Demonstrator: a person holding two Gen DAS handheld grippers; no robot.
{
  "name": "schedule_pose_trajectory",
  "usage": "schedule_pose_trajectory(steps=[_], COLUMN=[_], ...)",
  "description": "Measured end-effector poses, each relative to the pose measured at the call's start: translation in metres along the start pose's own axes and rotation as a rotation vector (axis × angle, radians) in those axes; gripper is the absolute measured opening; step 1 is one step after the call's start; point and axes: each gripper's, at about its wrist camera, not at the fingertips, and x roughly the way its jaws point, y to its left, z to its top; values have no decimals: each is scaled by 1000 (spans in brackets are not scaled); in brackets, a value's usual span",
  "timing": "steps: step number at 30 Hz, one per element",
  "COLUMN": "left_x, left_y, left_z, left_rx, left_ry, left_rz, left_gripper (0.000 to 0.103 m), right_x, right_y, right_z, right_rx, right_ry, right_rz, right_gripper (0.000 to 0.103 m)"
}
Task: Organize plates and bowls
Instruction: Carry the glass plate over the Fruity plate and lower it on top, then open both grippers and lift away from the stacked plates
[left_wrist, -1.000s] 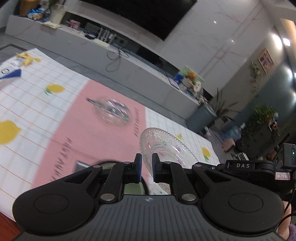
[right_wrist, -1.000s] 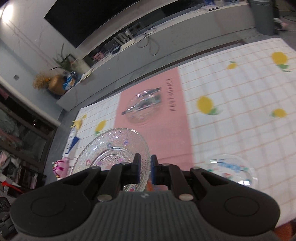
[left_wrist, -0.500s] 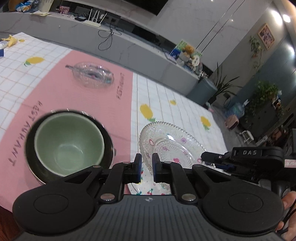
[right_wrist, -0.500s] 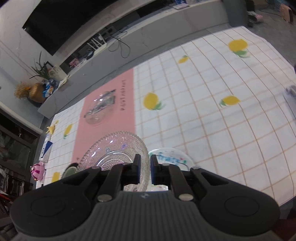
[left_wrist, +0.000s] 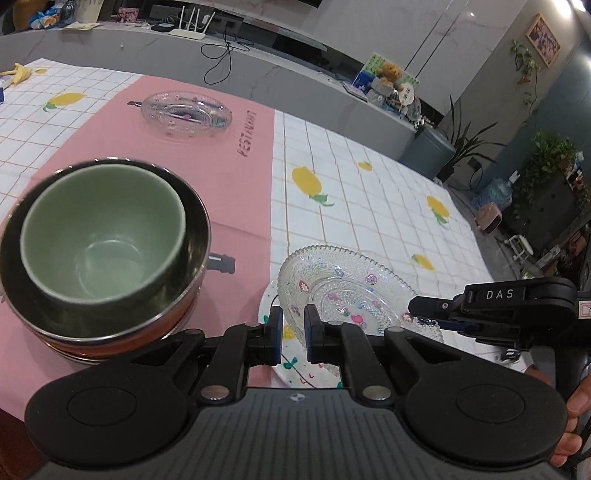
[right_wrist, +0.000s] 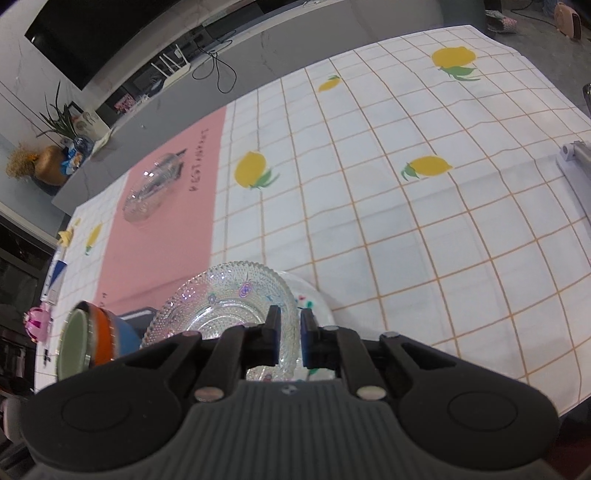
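A clear patterned glass plate (left_wrist: 351, 291) (right_wrist: 221, 299) hangs tilted just above a white painted plate (left_wrist: 295, 362) (right_wrist: 317, 299) near the table's front edge. My left gripper (left_wrist: 293, 328) is shut on its near rim. My right gripper (right_wrist: 288, 332) is shut on the opposite rim; in the left wrist view it reaches in from the right (left_wrist: 417, 310). To the left stands a green bowl (left_wrist: 99, 229) nested in a steel bowl on a stack of bowls (right_wrist: 92, 339). Whether the glass plate touches the white plate I cannot tell.
A second glass dish (left_wrist: 186, 114) (right_wrist: 153, 192) sits far back on the pink runner (left_wrist: 236, 192). A lemon-print checked cloth (right_wrist: 406, 229) covers the table. A metal bar (right_wrist: 576, 162) lies at the right edge. A person's fingers (left_wrist: 576, 402) show at the lower right.
Both grippers have sunk toward the table with the glass plate, which now hangs over the white plate. The bowl stack has come into view on the left and looms closer.
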Motion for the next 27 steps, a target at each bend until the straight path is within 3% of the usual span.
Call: schedule_pose_trajectory(steps=[15, 23, 27], left_x=[28, 33, 34], left_y=[-3, -3, -3], left_z=[-11, -8, -8], left_rx=[79, 94, 97], left_ry=[39, 67, 74], left_rz=[77, 76, 74], left_gripper=[12, 10, 9], right_x=[26, 29, 33], right_y=[-6, -6, 1], right_z=[-5, -8, -11], right_rx=[-44, -53, -100], right_ry=[6, 12, 15], right_rz=[-44, -61, -110], right_gripper=[10, 12, 13])
